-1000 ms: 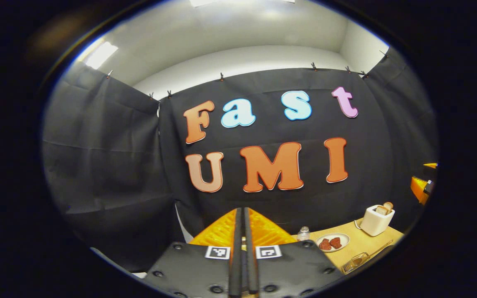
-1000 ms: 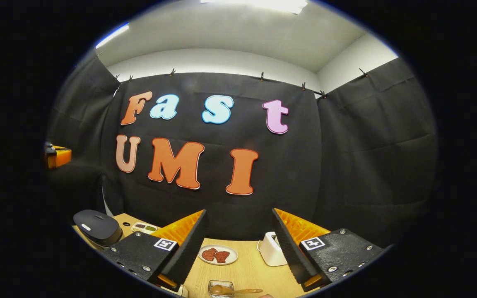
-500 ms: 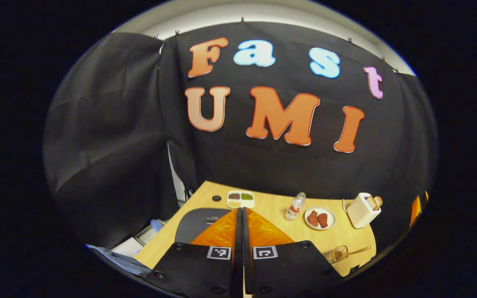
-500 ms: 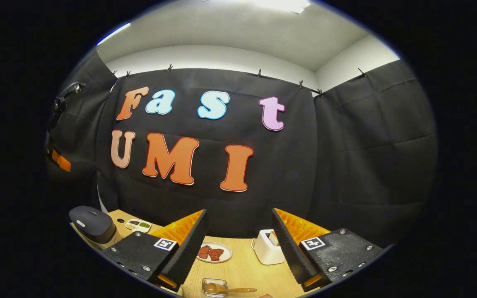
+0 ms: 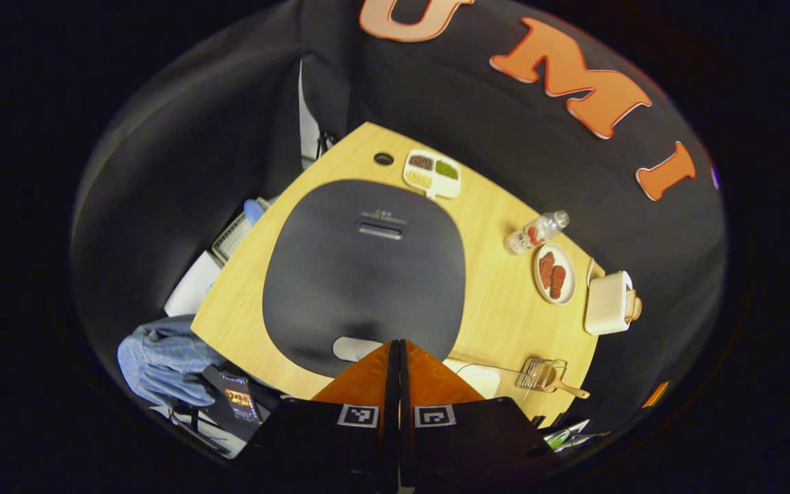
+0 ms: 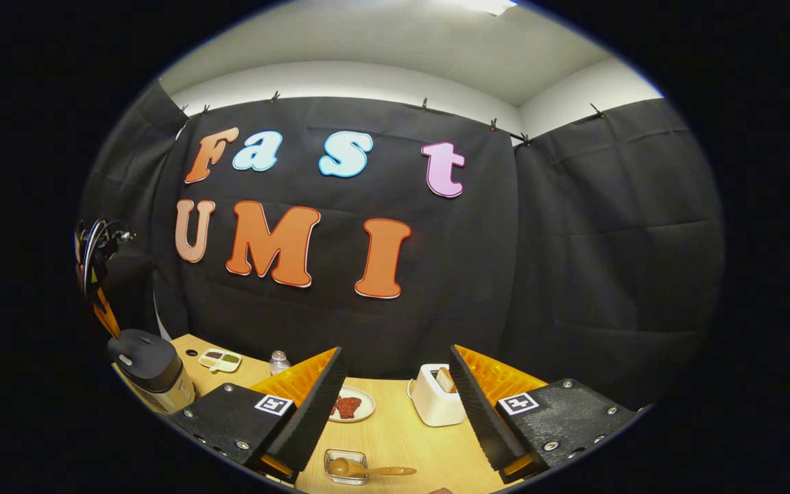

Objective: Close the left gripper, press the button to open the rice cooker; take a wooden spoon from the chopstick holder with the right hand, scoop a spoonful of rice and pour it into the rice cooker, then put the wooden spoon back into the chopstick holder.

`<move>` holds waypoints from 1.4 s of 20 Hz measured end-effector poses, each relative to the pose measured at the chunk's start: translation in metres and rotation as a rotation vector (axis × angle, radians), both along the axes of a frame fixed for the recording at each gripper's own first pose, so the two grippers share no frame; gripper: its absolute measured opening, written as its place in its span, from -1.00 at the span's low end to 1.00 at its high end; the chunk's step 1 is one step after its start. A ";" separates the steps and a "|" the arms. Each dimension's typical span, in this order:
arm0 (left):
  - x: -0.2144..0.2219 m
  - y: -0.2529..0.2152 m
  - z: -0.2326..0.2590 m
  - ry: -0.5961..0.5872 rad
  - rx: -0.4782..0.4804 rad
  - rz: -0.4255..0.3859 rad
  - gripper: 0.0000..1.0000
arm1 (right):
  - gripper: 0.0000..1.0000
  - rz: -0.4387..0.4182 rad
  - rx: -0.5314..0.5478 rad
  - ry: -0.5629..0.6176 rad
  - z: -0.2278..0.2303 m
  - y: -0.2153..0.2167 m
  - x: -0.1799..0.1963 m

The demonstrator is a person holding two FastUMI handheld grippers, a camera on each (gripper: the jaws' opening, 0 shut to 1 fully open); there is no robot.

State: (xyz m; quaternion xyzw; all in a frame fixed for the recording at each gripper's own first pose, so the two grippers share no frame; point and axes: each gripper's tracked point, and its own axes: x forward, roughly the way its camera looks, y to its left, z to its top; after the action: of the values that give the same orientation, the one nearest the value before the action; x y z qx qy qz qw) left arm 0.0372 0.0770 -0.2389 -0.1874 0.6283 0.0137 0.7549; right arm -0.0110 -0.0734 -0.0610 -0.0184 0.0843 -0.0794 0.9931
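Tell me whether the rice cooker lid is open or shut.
Shut: the rice cooker lid lies flat and whole, with the closed left gripper above its button.

Setting: a staged recording booth dressed as a kitchen counter, not a real home. Evidence: black cloth wall (image 6: pixel 573 261) clipped up along its top edge on all sides, with a plain white room wall and ceiling light above it. One small wooden table (image 5: pixel 498 309) carries kitchen props: dark-lidded rice cooker (image 5: pixel 364 264), white toaster (image 6: pixel 433 401) holding bread, plate of red food (image 5: pixel 555 273), divided dish of grains (image 5: pixel 432 173), small bottle (image 5: pixel 535 232). Near the table's left edge, off it: a phone and blue cloth.
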 end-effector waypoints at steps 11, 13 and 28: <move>-0.008 0.014 -0.050 0.122 0.023 -0.002 -0.87 | 0.87 -0.050 0.000 0.121 -0.037 -0.011 -0.008; -0.006 0.013 -0.052 0.093 0.045 -0.029 -0.87 | 0.87 -0.046 0.011 0.155 -0.047 -0.010 -0.007; 0.042 0.040 0.119 -0.762 0.282 -0.023 -0.89 | 0.88 0.045 0.155 0.389 -0.135 0.004 -0.005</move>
State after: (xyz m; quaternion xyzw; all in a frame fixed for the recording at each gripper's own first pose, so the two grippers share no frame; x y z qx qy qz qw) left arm 0.0792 0.1172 -0.1195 -0.0668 0.2974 0.0209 0.9522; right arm -0.0160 -0.0690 -0.1961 0.0412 0.2799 -0.0453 0.9581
